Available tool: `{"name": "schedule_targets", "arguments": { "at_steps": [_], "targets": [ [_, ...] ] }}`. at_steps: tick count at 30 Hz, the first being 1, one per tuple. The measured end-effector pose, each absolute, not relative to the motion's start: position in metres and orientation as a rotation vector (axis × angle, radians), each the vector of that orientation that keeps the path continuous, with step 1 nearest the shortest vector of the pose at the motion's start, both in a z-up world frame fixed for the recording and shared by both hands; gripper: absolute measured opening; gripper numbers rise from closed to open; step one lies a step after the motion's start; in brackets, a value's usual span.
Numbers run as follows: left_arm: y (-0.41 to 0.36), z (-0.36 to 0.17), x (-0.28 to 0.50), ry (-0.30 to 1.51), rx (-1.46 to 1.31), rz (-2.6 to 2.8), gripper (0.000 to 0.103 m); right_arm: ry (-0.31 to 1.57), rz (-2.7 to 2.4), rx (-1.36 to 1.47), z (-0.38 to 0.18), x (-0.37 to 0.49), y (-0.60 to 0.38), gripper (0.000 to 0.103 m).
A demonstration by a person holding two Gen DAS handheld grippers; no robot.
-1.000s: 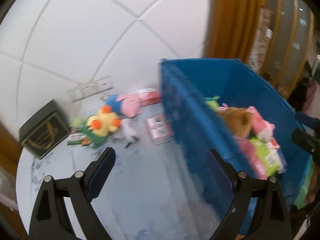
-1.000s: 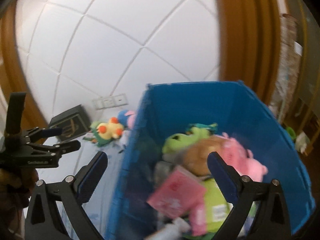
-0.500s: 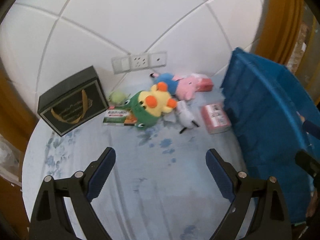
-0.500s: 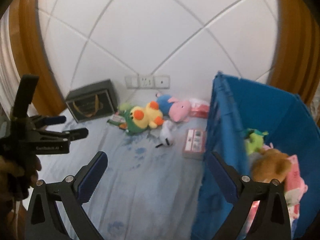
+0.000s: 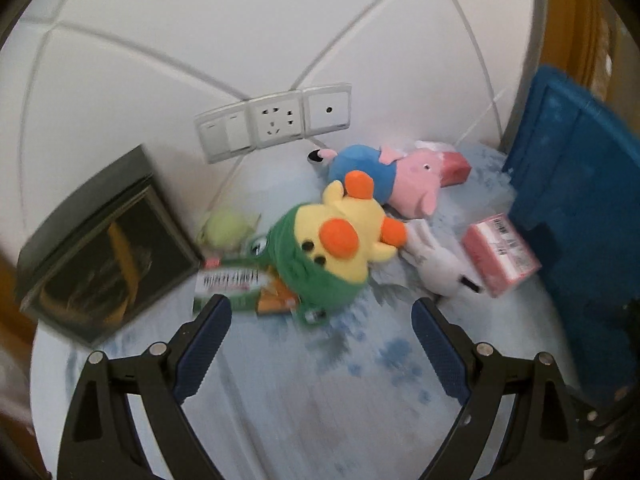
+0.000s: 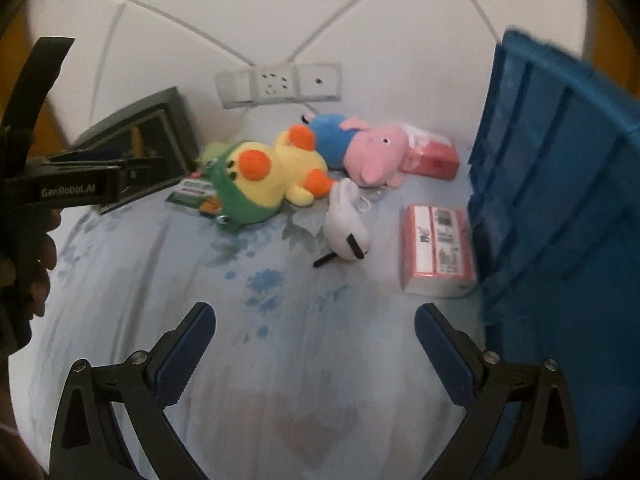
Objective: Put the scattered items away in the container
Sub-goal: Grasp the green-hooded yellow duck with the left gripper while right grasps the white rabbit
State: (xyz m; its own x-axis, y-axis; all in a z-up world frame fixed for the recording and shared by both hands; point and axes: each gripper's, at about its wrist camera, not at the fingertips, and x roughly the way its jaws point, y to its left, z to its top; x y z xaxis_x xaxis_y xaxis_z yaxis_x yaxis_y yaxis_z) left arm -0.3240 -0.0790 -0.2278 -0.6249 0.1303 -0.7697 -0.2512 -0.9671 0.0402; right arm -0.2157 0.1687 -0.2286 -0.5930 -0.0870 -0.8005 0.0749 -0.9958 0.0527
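The right gripper (image 6: pixel 314 328) hangs wide open and empty over the flowered cloth (image 6: pixel 256 344), with the blue bin (image 6: pixel 560 216) close on its right. Ahead, near the wall, lie a yellow duck toy (image 6: pixel 276 178), a pink pig toy (image 6: pixel 360 152), a white plush (image 6: pixel 344 228) and two pink packets (image 6: pixel 436 248) (one right beside the bin). The left gripper (image 6: pixel 72 184), held in a hand (image 6: pixel 24 264), shows at the left edge.
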Motion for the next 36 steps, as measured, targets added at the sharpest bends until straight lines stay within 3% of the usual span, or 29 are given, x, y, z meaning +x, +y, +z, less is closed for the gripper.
{"name": "schedule_targets", "arguments": {
  "at_steps": [14,17,21,25,27,29,33,36],
  "targets": [
    [-0.054,-0.328,-0.441,0.341,-1.346,2.448,0.093,-0.018,-2.755,1.427,-0.317,-0.329,0.178,0.101],
    [-0.052,-0.342,-0.454,0.323,-1.394,2.467,0.102,0.051,-2.739,1.449,-0.332,-0.349,0.173,0.101],
    [-0.037,-0.352,-0.466,0.393,-1.423,2.5,0.103,0.163,-2.71,1.514,-0.355,-0.367,0.167,0.098],
    [-0.023,-0.368,-0.464,0.581,-1.429,2.498,0.103,0.158,-2.698,1.564,-0.37,-0.378,0.17,0.09],
    [-0.02,-0.369,-0.461,0.614,-1.42,2.506,0.103,0.168,-2.698,1.586,-0.374,-0.379,0.171,0.076],
    [-0.022,-0.367,-0.459,0.557,-1.435,2.527,0.103,0.132,-2.713,1.599,-0.373,-0.379,0.174,0.054],
    [-0.021,-0.36,-0.443,0.538,-1.408,2.551,0.082,0.067,-2.709,1.606,-0.365,-0.369,0.173,0.05],
    [-0.024,-0.354,-0.421,0.464,-1.413,2.557,0.078,0.009,-2.717,1.604,-0.359,-0.352,0.173,0.049]
  ]
}}
